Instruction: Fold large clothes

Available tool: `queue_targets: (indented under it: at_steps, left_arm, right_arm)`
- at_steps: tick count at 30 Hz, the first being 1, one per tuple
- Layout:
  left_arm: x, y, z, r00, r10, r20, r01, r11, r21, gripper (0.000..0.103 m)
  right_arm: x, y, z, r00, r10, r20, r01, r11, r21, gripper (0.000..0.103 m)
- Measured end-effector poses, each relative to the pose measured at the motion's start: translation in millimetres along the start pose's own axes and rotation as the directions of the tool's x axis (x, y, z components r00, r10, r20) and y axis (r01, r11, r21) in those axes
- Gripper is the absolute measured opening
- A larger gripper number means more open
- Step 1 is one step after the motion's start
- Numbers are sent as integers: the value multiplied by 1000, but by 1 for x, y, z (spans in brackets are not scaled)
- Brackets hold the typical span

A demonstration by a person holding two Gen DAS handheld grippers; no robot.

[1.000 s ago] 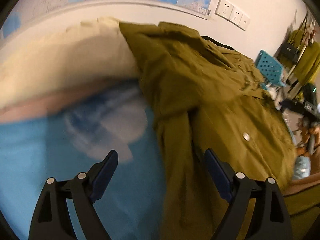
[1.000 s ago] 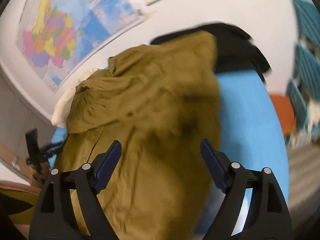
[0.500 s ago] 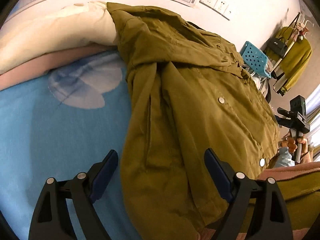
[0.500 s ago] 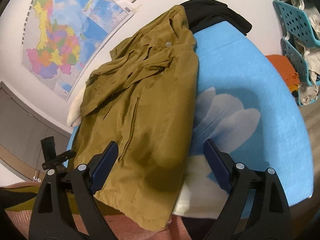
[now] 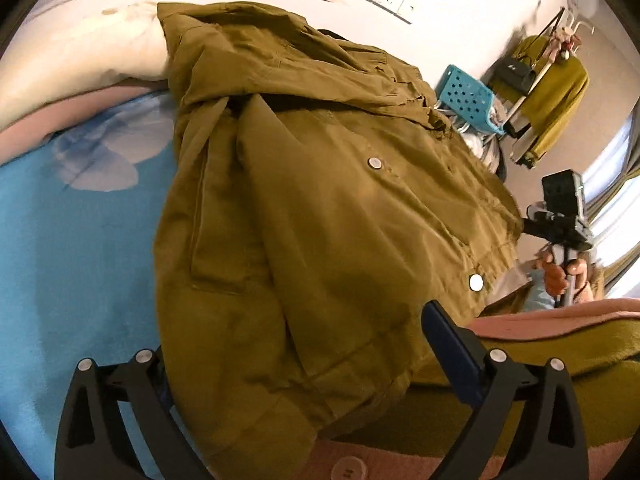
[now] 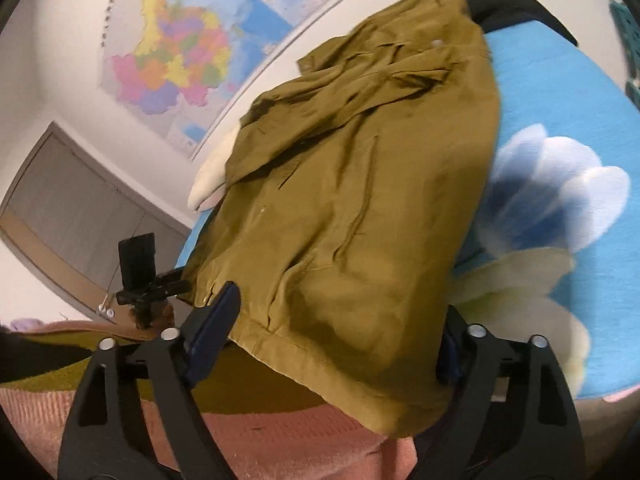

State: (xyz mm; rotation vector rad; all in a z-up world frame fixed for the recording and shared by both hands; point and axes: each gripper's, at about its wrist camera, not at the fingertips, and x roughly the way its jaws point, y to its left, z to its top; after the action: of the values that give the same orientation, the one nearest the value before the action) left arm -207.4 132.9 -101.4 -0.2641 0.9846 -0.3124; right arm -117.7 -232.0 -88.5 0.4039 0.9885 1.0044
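Observation:
An olive-green jacket (image 5: pixel 320 208) with silver snap buttons lies spread on a blue bed cover (image 5: pixel 72 240), its hem hanging over the near edge. My left gripper (image 5: pixel 304 364) is open, its jaws on either side of the jacket's lower left hem corner; the left finger is partly hidden under the cloth. In the right wrist view the same jacket (image 6: pixel 352 200) lies along the bed. My right gripper (image 6: pixel 332 336) is open, its jaws on either side of the lower right hem corner, the right finger partly behind the fabric.
A cream pillow (image 5: pixel 76 56) and a black garment (image 6: pixel 508 4) lie at the head of the bed by the wall. A phone on a tripod (image 5: pixel 564 208) stands beside the bed. A teal basket (image 5: pixel 468 100) and a clothes rack (image 5: pixel 548 80) stand at the right.
Both grippers have dropped back and down toward the near edge of the bed. The jacket's hem now lies between each pair of jaws. The jaws have stayed open.

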Motion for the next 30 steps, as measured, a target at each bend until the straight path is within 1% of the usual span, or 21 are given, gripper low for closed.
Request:
queue_targets:
  at_steps: [1,2,3,4,5,6,7,8,9,10,11,12,14,18,20,22,23,25,26,28,30]
  left_arm:
    - [-1,2,1,1000,-7,5,7,1000,-19,81]
    - [-2,5,3,1000,-16,6,17,999,-38,73]
    - [-3,11,4,1000,-20,4,20,997,-74,62]
    - [-3,15,4,1000,-15,0,15,995,-98,54]
    - [-4,18,4,1000,-15,-2,14,994,-109,52]
    - [-5,21,4,1000,-21,-1,21,992,-127,53]
    - [-5,20,4,1000,-30,0,30,990,-135,59]
    - [-5,18,4,999,-40,3,40,989,-139,63]
    - [-4,15,5,1000,-28,6,29,990,-135,63]
    - [-3,11,4,1000,-4,8,5,992,-124,58]
    - [-2,8,5,999,30,14,-28,993,-116,33]
    - [-2,9,6,999,40,17,-37,990,-136,21]
    - [-8,12,10,999,27,31,-21,985,-172,11]
    - [-47,7,19,993,10,119,11,985,-172,9]
    - [-69,5,21,985,-31,170,61,983,-176,8]
    - [-89,3,19,972,-82,218,120,979,-168,8]
    - [-94,2,18,969,-95,230,134,978,-160,9]
    - [-96,-1,13,973,-74,220,107,984,-143,11]
    - [-92,-2,11,976,-68,206,97,986,-138,11]
    - [-77,6,5,987,-53,150,77,984,-161,11]
    - [-63,15,-1,994,-43,99,61,982,-178,10]
  right_arm:
    - [0,-1,1,1000,18,8,-18,1000,14,67]
    - [1,-6,1,998,53,22,-54,998,43,63]
    - [1,-10,2,996,84,35,-86,994,60,58]
    - [3,-12,2,995,92,37,-94,993,68,57]
    - [5,-12,2,997,74,31,-76,996,56,57]
    - [7,-8,2,997,72,30,-74,997,39,66]
    - [8,-2,2,996,83,31,-84,996,23,73]
    - [9,2,2,998,65,28,-65,998,8,72]
    - [13,6,3,999,33,18,-33,999,-10,64]
    - [14,7,3,1000,21,16,-21,1000,-14,42]
    - [14,6,4,1000,12,15,-11,1000,-7,27]
    - [12,4,5,1000,24,18,-25,1000,11,16]
    - [0,6,6,996,55,63,-56,998,14,13]
    - [-41,29,16,975,117,188,-111,993,-46,4]
    - [-62,42,18,957,144,251,-129,989,-77,4]
    - [-79,52,16,937,193,292,-165,979,-116,4]
    - [-87,56,13,926,216,310,-181,974,-137,4]
    - [-90,58,6,930,204,307,-162,975,-155,4]
    - [-87,52,4,935,195,296,-163,978,-129,4]
    - [-71,30,-3,957,169,235,-159,985,-62,5]
    - [-56,14,-12,969,163,183,-166,986,-1,9]
